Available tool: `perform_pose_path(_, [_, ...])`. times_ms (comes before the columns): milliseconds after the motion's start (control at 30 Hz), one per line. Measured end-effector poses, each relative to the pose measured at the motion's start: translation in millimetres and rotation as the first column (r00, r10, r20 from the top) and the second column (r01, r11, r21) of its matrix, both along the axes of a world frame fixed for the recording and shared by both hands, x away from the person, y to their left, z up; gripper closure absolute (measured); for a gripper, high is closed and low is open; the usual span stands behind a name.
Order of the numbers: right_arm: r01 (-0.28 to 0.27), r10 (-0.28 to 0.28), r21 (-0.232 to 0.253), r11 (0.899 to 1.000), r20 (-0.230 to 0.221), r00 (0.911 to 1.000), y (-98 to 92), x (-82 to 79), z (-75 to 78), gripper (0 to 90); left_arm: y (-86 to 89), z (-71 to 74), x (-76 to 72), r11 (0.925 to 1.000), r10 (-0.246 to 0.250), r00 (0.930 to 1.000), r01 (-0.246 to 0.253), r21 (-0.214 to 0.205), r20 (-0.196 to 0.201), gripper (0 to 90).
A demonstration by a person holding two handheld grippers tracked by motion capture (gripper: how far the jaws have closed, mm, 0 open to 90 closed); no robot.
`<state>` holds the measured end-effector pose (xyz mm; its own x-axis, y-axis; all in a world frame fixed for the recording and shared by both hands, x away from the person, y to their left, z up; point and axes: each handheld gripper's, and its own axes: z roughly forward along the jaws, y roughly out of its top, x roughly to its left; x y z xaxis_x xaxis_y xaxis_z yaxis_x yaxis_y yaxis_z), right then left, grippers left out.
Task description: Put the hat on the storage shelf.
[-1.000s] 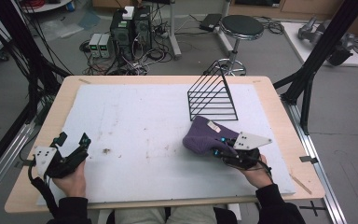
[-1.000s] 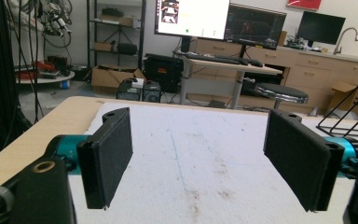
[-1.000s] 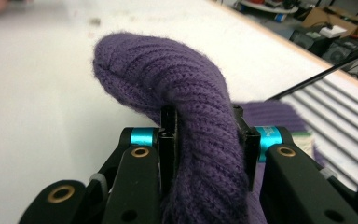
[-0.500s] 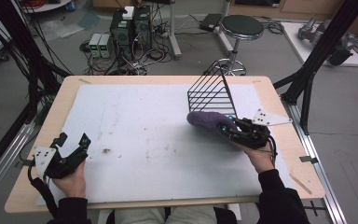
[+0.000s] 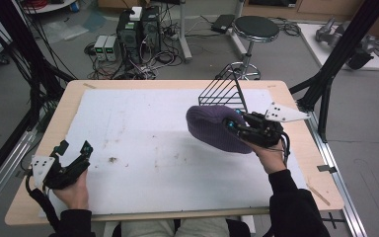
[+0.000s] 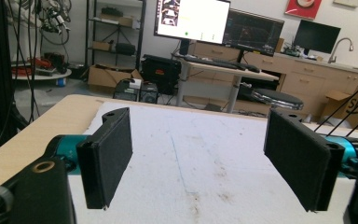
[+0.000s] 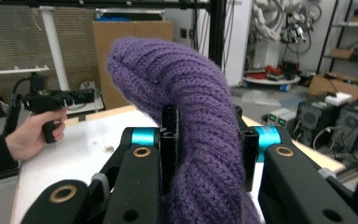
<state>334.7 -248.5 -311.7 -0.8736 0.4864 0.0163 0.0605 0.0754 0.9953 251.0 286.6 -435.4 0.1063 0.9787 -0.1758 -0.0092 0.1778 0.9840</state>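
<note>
We hold the right gripper [image 5: 237, 127] lifted over the right half of the table [image 5: 74, 101], its jaws pressed into a purple knitted hat [image 5: 212, 129]; in the right gripper view the hat [image 7: 186, 121] bulges up between the two black pads and droops over them, so the pinch is firm on a fold of the wool; the hat hangs clear of the white mat [image 5: 143, 148] (we see its shadow below on the mat)

Just behind the hat stands a black wire rack [image 5: 222, 94], near the far right edge of the table; it is the closest thing in the way, and the hat's far side sits just beside its front wires; whether they touch we cannot tell

Our left gripper [image 5: 74, 152] rests low at the near left corner, close to the table's front and left edges, its jaws spread wide with nothing between them; the left gripper view shows bare mat [image 6: 191, 154] ahead of the pads

The middle of the mat lies open between the two hands; a black stool [image 5: 255, 28] and computer boxes [image 5: 138, 29] stand on the floor beyond the far edge
</note>
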Motion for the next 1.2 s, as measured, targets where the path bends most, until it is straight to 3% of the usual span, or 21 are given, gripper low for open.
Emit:
perform_pose_path(267, [-0.053, 0.051, 0.041, 0.998, 0.034, 0.9981, 22.6, 4.5, 28.4, 70.4, -4.3, 11.9, 1.4, 0.9971, -0.076, 0.9962, 0.076, 0.008, 0.042, 23.5])
perform_pose_path(433, [-0.090, 0.087, 0.046, 0.995, 0.054, 0.9947, 40.1, 5.6, 44.3, 70.4, -10.7, 19.5, 5.3, 0.9885, -0.151, 0.9863, 0.151, 0.011, 0.067, 23.5])
perform_pose_path(567, [-0.127, 0.123, 0.052, 0.991, 0.059, 0.9906, 55.4, 5.1, 55.8, 70.0, -15.6, 25.8, 10.0, 0.9761, -0.217, 0.9725, 0.216, 0.019, 0.084, 23.8])
perform_pose_path(700, [-0.150, 0.147, 0.071, 0.986, 0.050, 0.9879, 63.6, 5.0, 62.1, 69.7, -18.3, 32.5, 15.3, 0.9531, -0.303, 0.9492, 0.302, 0.019, 0.087, 25.2])
perform_pose_path(833, [-0.165, 0.161, 0.076, 0.983, 0.050, 0.9857, 68.4, 4.3, 66.2, 69.7, -20.7, 38.3, 18.9, 0.9269, -0.372, 0.9234, 0.375, -0.017, 0.096, 25.3])
perform_pose_path(1167, [-0.198, 0.195, 0.081, 0.977, 0.046, 0.9797, 84.9, 2.1, 70.3, 69.8, -39.1, 54.0, 28.0, 0.8576, -0.514, 0.8525, 0.513, 0.043, 0.094, 22.4])
perform_pose_path(1200, [-0.204, 0.201, 0.082, 0.975, 0.048, 0.9785, 86.9, 2.3, 70.1, 69.9, -41.2, 55.2, 29.4, 0.8531, -0.522, 0.8478, 0.520, 0.045, 0.096, 22.2])
